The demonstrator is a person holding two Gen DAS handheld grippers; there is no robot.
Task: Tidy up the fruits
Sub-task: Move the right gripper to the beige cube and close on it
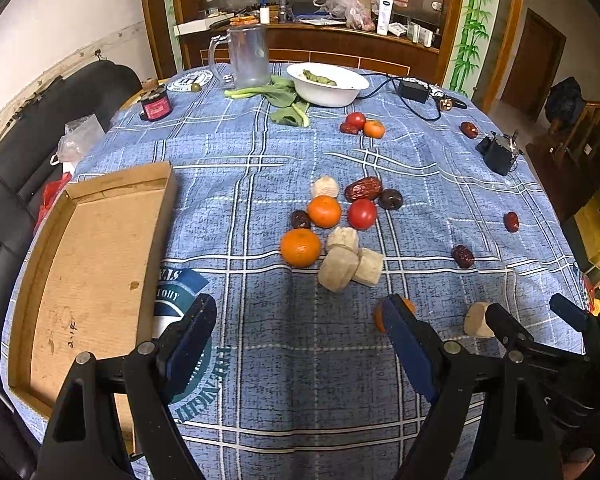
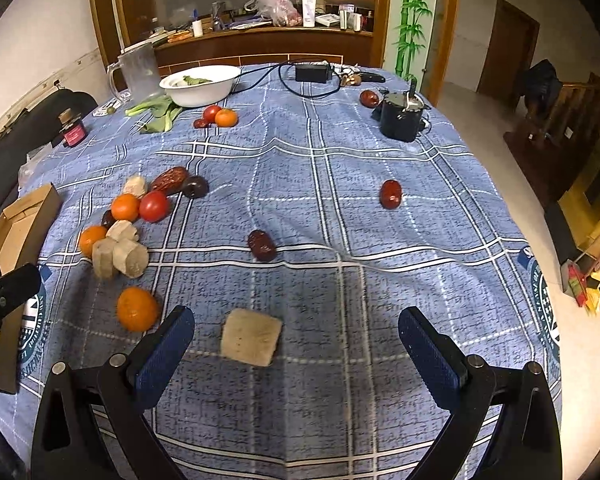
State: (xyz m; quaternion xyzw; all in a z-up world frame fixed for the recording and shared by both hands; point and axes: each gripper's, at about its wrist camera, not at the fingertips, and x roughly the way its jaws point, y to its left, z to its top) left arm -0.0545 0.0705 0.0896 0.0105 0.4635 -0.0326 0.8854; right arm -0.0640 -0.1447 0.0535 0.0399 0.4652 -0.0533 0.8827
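Table, round, under a blue plaid cloth: bears everything listed.

Cardboard tray, at nine o'clock in the left wrist view, shallow and holding nothing; judged the intended destination for the fruit, being the only open container near the person.

White bowl, at twelve o'clock beside a frosted mug and leafy greens: kitchen items, apparently not part of the sorting.

Left gripper, six o'clock of its own view: jaws spread wide, nothing between them, over bare cloth.

Right gripper, likewise spread wide and gripping nothing; a pale cut block lies on the cloth between its fingers, untouched, likely the nearest candidate for a pick.

Main fruit cluster, centre of the table: two oranges, a red tomato, a dark plum, red dates, and pale cut pieces, touching or just beside one another.

Lone orange, at nine o'clock of the right gripper.

Stray dates, scattered toward one and two o'clock, well apart.

Sorting judged not yet begun.
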